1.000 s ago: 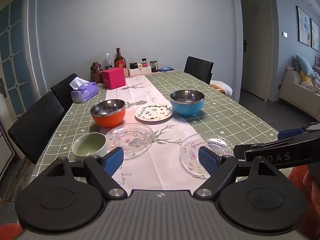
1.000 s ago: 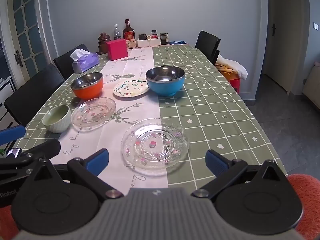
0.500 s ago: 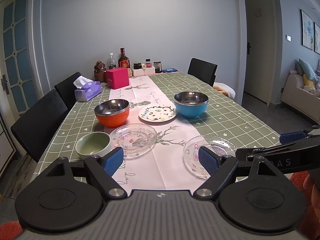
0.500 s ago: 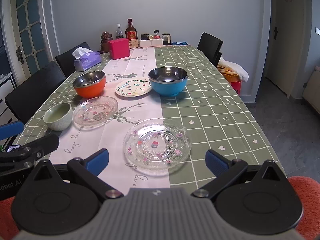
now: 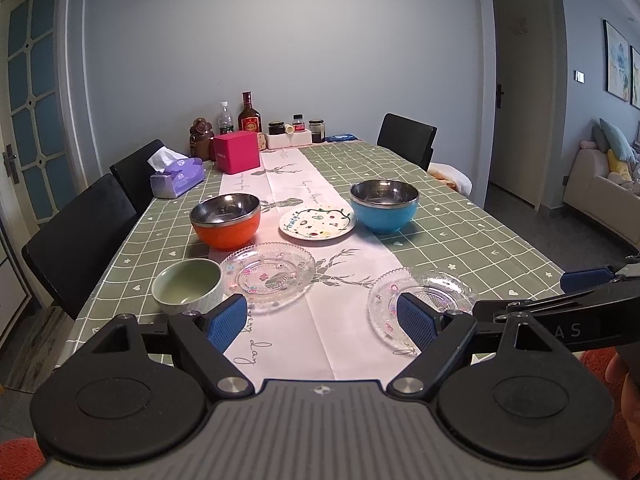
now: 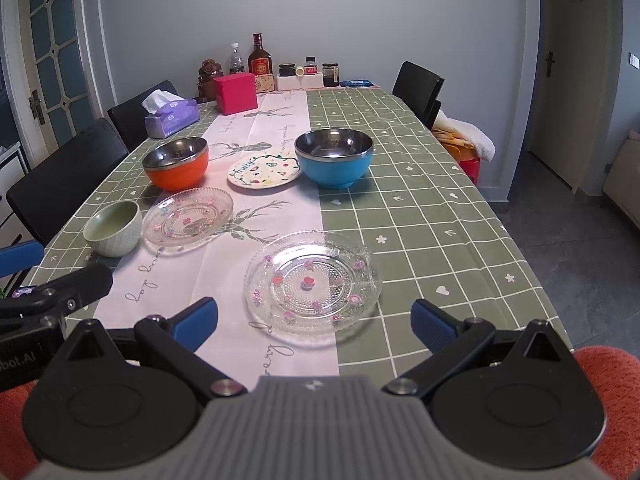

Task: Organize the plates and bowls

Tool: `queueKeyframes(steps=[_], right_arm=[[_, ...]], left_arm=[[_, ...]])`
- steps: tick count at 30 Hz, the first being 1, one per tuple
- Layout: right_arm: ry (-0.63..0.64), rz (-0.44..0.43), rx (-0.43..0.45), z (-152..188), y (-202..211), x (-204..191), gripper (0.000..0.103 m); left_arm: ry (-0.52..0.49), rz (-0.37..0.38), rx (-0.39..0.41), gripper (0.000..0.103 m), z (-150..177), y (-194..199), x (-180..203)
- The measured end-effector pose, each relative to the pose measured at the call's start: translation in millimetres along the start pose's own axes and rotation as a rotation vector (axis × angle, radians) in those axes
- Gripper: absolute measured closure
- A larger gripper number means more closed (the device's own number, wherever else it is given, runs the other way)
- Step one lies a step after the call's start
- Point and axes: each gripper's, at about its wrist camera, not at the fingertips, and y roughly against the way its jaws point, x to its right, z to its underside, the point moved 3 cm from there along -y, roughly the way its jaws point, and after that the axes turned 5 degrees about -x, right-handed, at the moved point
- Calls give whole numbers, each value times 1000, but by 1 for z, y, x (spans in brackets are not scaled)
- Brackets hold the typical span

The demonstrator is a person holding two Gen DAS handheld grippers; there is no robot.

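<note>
An orange bowl [image 5: 225,221], a blue bowl [image 5: 384,205] and a white patterned plate [image 5: 317,222] stand mid-table. Nearer are a small green bowl [image 5: 187,285] and two clear glass plates, one on the left [image 5: 273,271] and one on the right [image 5: 434,300]. My left gripper [image 5: 322,322] is open and empty at the near table edge. My right gripper [image 6: 315,322] is open and empty, just in front of the right glass plate [image 6: 313,280]. The right view also shows the green bowl [image 6: 113,228] and left glass plate [image 6: 188,215].
A purple tissue box [image 5: 177,177], a pink box [image 5: 236,151], bottles and jars [image 5: 250,117] stand at the table's far end. Black chairs [image 5: 80,236] line the left side, one [image 5: 407,140] at the far right. A stool with a cloth [image 6: 466,140] stands right of the table.
Both cameras have tilted up and drawn back slightly, so the table sits lower in view. The dishes have not moved. Both grippers stay open.
</note>
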Motion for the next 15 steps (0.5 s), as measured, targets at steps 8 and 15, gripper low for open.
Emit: queueKeyframes(steps=[8, 15], right_arm=[[-2, -3, -11, 1, -3, 0, 3], [5, -6, -14, 2, -4, -2, 3]], left_arm=[[6, 1, -3, 4, 3, -1, -2], [10, 5, -4, 4, 4, -1, -2]])
